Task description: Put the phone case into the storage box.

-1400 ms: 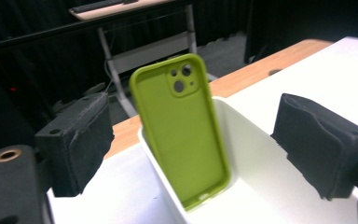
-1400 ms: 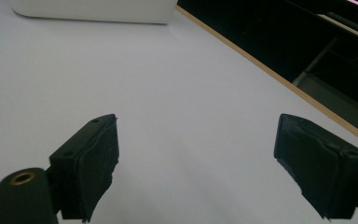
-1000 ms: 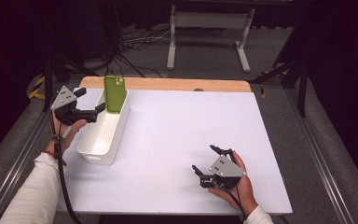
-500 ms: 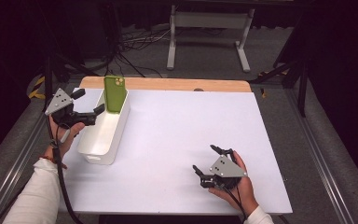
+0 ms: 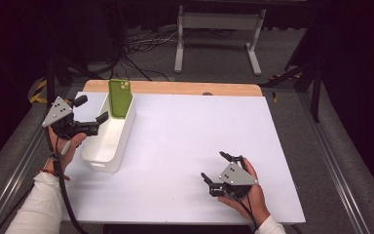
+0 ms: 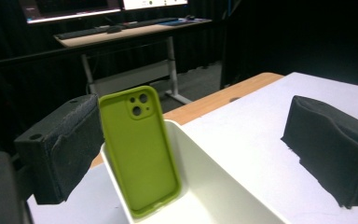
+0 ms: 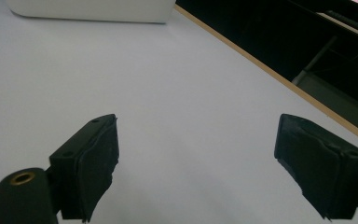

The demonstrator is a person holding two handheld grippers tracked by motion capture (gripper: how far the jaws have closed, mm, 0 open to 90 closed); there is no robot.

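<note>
While green phone case [image 5: 120,98] stands upright at far end of white bin [image 5: 108,139] near counter's [image 5: 190,141] far-left corner, left tongs [image 5: 90,113] hover spread just beside it; right tongs [image 5: 218,171] rest spread near counter's near edge.

Dark room; grey carpet floor [image 5: 292,58]; metal desk frame [image 5: 217,22], cables [image 5: 146,41] behind.

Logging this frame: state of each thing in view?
Phone case: upright in the bin, leaning on its far end wall.
Bin: on the table, open top.
Left claw: open, free, beside the bin.
Right claw: open, free, low over the table.
</note>
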